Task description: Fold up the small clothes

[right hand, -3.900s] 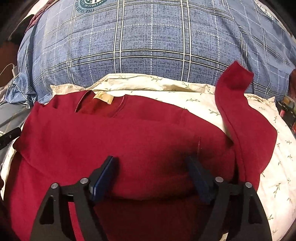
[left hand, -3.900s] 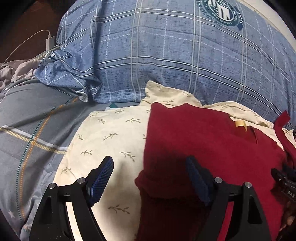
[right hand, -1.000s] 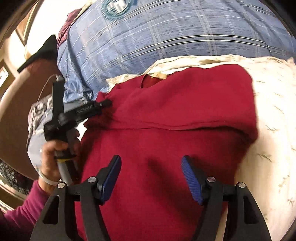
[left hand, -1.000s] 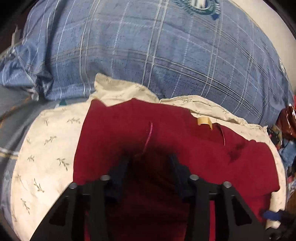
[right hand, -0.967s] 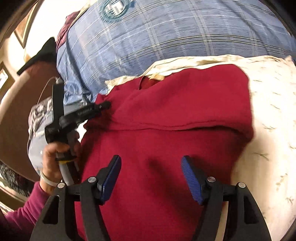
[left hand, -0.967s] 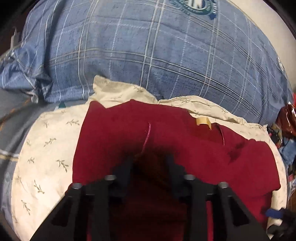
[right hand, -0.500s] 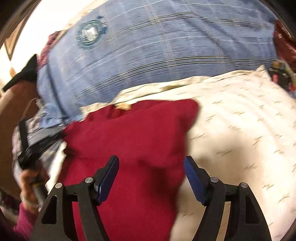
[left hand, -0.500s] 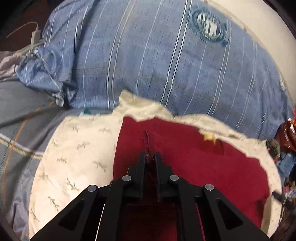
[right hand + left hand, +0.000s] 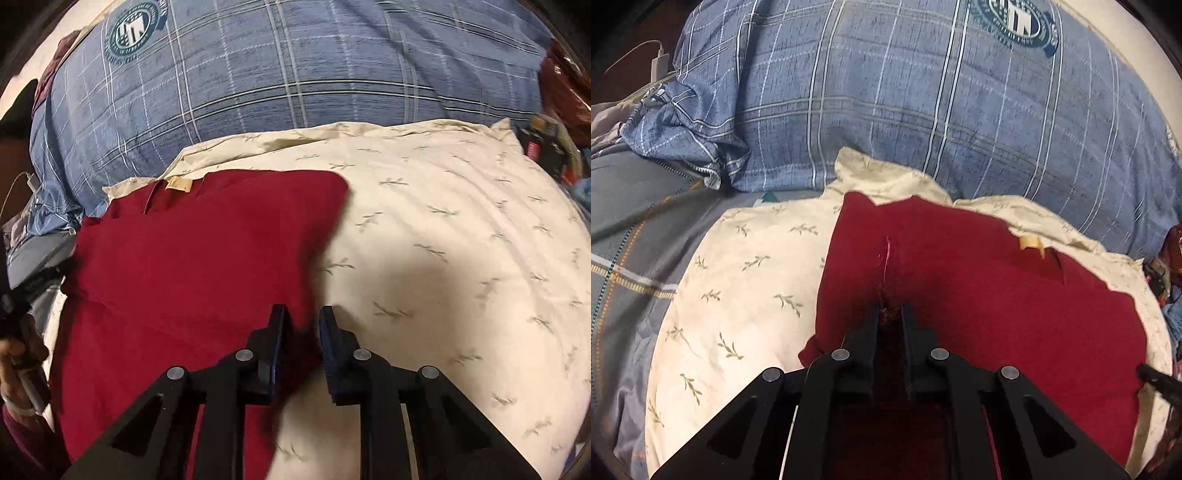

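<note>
A dark red sweater (image 9: 997, 302) lies on a cream leaf-print pillow (image 9: 738, 280), its tan neck label (image 9: 1028, 243) toward the far side. My left gripper (image 9: 891, 317) is shut on a pinched ridge of the sweater's left part. In the right wrist view the sweater (image 9: 203, 266) covers the left half of the pillow (image 9: 461, 258). My right gripper (image 9: 303, 325) sits over the sweater's right edge. Its jaws are closing, a narrow gap remains, and the red edge lies between them. A hand (image 9: 18, 354) at the far left holds the other gripper's handle.
A big blue plaid pillow (image 9: 923, 110) rises right behind the cream one. Grey bedding (image 9: 631, 229) and a white charger with cable (image 9: 659, 61) are at the left. Dark red and mixed clutter (image 9: 554, 147) sits at the right edge.
The left jaws closed onto a fold of the sweater. The right gripper swung right, from over the sweater's body to its right edge, and its jaws narrowed from wide open.
</note>
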Available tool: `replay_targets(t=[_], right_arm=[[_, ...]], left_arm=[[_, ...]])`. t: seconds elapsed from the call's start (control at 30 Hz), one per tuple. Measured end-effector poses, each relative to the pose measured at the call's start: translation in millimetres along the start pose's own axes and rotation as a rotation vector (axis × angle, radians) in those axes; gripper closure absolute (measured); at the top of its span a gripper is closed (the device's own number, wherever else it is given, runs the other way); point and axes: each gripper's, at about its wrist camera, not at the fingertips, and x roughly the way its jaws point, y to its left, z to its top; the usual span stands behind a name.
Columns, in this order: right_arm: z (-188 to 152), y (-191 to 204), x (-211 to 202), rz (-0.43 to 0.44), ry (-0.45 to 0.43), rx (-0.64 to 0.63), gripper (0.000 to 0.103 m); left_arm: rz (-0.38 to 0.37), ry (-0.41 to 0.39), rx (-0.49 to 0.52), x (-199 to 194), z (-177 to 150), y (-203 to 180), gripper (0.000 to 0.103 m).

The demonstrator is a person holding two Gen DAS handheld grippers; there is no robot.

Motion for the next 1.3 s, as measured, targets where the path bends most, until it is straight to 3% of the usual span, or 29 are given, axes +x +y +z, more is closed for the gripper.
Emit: replay_targets(t=[0.03,0.13,0.27,0.33,0.4,0.43,0.5,0.57,0.63,0.7,0.77,0.9,1.03,1.1,1.2,1.3], right_arm=[[3,1,-7,-0.008,-0.023,0.006,0.076],[19,8,-19,0.029,-0.109,-0.005,0.076],[36,27,8,0.097,-0.089,-0.049,0.081],[41,33,33,0.032,-0.049,-0.086,0.084],[43,24,52,-0.078,-0.044,-0.091,0.096],[45,15,59,-0.072,-0.047,-0.071,0.103],[48,8,59,-0.026,-0.047,-0.025,0.103],[48,14,51,-0.044,-0.048,-0.049,0.103],[45,18,36,-0.03,-0.056,-0.04,0.091],[37,19,20,0.038,-0.07,-0.025,0.084],[25,25,12,0.055,-0.074,-0.044,0.076],[5,31,31,-0.01,-0.025,-0.113,0.075],[6,24,22,0.028,-0.04,-0.043,0.074],[2,23,14,0.039,-0.043,-0.026,0.07],[-4,21,3,0.051,-0.049,-0.004,0.051],[-7,22,-3,0.06,-0.059,0.002,0.049]], left_arm=[[0.005,-0.001,0.004,2,0,-1,0.093],[0.012,-0.006,0.007,3,-1,-3,0.09],[0.008,0.0,0.002,5,-1,-1,0.088],[0.008,0.003,0.005,6,-1,-2,0.086],[0.006,0.007,0.003,7,-1,-1,0.083],[0.001,0.013,0.001,8,0,-2,0.081],[-0.004,0.017,0.011,9,-1,-3,0.075],[0.003,0.015,0.032,10,-2,-6,0.07],[0.014,0.011,0.051,10,-3,-9,0.066],[0.019,0.004,0.062,9,-5,-11,0.061],[0.018,0.003,0.065,9,-7,-12,0.058],[0.027,-0.002,0.076,9,-9,-14,0.057],[0.031,-0.008,0.082,8,-11,-14,0.056],[0.029,-0.008,0.084,8,-11,-14,0.055],[0.03,-0.011,0.086,6,-12,-14,0.054],[0.028,-0.014,0.084,4,-13,-14,0.053]])
